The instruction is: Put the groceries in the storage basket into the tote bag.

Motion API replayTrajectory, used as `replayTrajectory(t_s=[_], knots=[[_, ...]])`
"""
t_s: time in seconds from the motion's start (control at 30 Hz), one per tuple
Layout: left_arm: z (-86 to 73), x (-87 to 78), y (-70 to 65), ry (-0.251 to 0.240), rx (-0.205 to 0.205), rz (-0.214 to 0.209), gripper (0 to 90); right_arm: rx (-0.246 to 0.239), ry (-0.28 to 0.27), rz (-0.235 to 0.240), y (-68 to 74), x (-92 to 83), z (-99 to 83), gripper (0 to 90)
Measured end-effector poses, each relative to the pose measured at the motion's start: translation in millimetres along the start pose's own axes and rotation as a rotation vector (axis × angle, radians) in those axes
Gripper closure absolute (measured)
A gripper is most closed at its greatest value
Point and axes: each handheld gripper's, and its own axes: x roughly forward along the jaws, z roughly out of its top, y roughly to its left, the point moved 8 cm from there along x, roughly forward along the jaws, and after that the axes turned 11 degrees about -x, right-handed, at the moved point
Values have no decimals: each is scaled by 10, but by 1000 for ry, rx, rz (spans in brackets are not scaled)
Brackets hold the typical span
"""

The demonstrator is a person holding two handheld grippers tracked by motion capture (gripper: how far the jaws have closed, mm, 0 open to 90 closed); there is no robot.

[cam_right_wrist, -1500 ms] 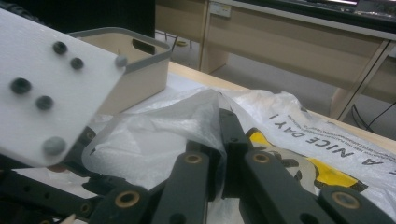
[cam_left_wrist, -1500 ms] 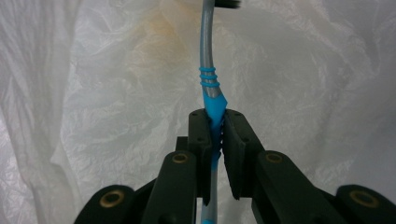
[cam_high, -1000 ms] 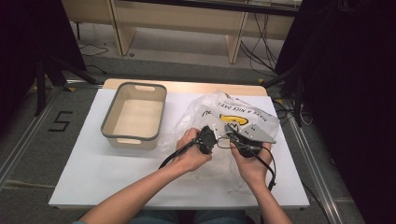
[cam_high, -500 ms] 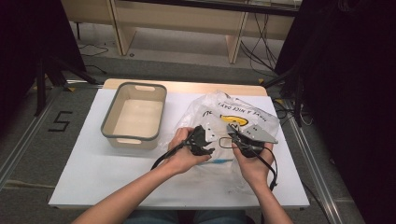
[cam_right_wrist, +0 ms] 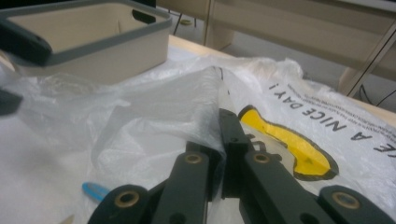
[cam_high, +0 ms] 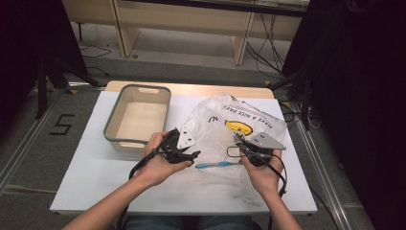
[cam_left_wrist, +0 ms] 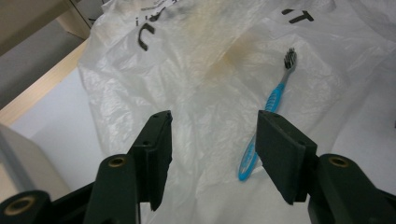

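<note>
A person's two hands, entering from the near edge of a white counter [cam_high: 86,182], each hold a black gripper over a crumpled translucent plastic bag [cam_high: 215,129]. The left gripper [cam_high: 184,152] has its jaws spread wide with nothing between them, hovering above the bag's near-left part. The right gripper [cam_high: 238,140] has its jaws pressed together on a raised fold of the bag's film, which tents up from the pinch (clearest in the right gripper view, where the film drapes over the jaw tips). Between the two grippers a blue toothbrush [cam_high: 215,165] lies flat, seen through the plastic and apparently inside the bag; in the left gripper view its handle runs just past the right-hand jaw, bristle head pointing away. Farther back, the bag shows a yellow smiley face [cam_high: 238,127] and black lettering. Just left of the bag sits a beige bin [cam_high: 117,139] with a grey rim. Beyond the counter stand pale wooden shelves [cam_high: 191,19], with cables [cam_high: 261,52] on the floor.
</note>
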Motion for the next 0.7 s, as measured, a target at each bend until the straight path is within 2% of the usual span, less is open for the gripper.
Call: replayTrajectory(t_s=[0.1,0.33,0.53,0.7], knots=[[-66,-35,81,9,-10,20,453,-5,30,42,25,-15,-67,900],[-316,27,250,86,-37,56,426,-29,118,160,156,-21,-274,900],[-459,94,276,141,-29,54,418,-44,191,274,303,-11,-430,896],[-581,139,269,196,-27,48,434,-69,285,366,397,-8,-580,879]])
